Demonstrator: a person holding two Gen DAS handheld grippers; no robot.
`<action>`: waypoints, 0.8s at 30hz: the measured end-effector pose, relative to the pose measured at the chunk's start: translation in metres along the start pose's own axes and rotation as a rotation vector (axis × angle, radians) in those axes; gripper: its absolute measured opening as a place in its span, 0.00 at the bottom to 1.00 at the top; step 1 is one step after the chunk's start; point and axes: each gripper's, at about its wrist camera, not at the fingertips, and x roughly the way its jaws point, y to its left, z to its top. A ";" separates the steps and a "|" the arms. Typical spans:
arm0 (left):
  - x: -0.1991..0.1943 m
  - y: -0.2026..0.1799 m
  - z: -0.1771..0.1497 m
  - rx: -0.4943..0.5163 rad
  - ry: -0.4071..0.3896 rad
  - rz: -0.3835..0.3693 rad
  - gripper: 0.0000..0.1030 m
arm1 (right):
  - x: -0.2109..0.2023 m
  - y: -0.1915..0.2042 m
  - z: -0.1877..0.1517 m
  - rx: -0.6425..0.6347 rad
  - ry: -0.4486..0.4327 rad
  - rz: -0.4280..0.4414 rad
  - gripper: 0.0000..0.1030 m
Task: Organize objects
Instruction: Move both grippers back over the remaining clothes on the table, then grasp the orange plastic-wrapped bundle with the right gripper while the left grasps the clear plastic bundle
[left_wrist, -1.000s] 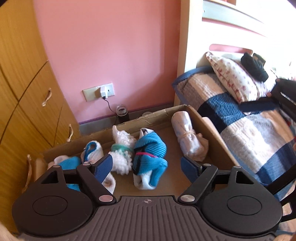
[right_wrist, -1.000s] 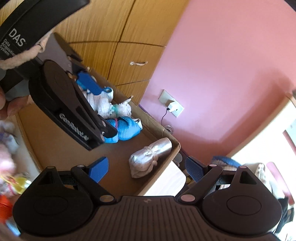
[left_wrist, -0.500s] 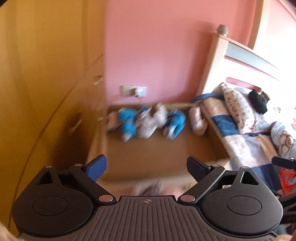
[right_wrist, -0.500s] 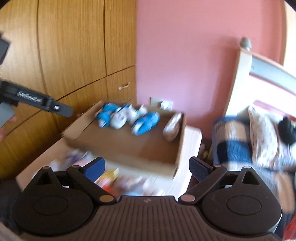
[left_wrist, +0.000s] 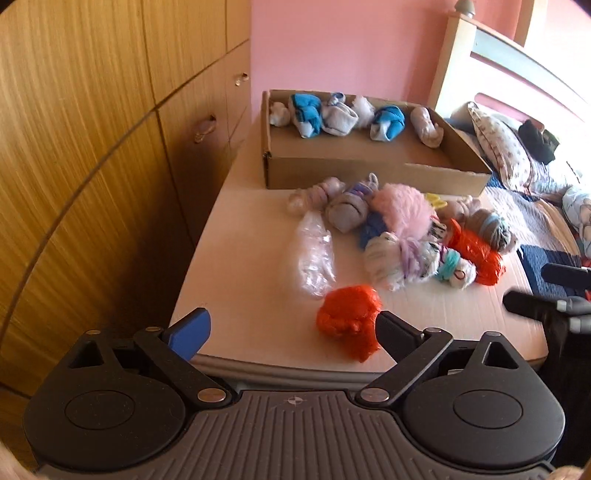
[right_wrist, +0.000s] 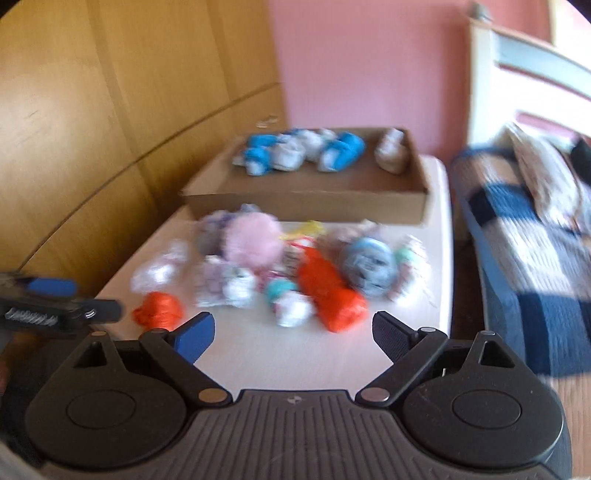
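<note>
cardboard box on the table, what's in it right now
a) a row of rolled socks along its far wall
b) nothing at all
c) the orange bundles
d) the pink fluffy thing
a: the cardboard box holds a row of rolled socks along its far wall, while the two orange bundles and the pink fluffy item lie outside it on the table.

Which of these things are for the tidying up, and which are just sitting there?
For the tidying:
- cardboard box
- rolled socks in the box
- pile of loose bundles on the table
- orange bundle nearest the left gripper

Just sitting there:
- wardrobe
- bed
- pillow
- pink wall
</note>
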 end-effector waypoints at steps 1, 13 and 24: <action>-0.001 0.003 0.001 -0.009 -0.006 0.008 0.95 | 0.001 0.008 0.000 -0.036 0.004 0.019 0.88; -0.016 0.037 -0.004 -0.102 -0.027 0.084 0.96 | 0.048 0.079 -0.004 -0.167 0.061 0.114 0.74; -0.026 0.054 -0.003 -0.135 -0.036 0.103 0.97 | 0.083 0.111 -0.010 -0.235 0.101 0.073 0.51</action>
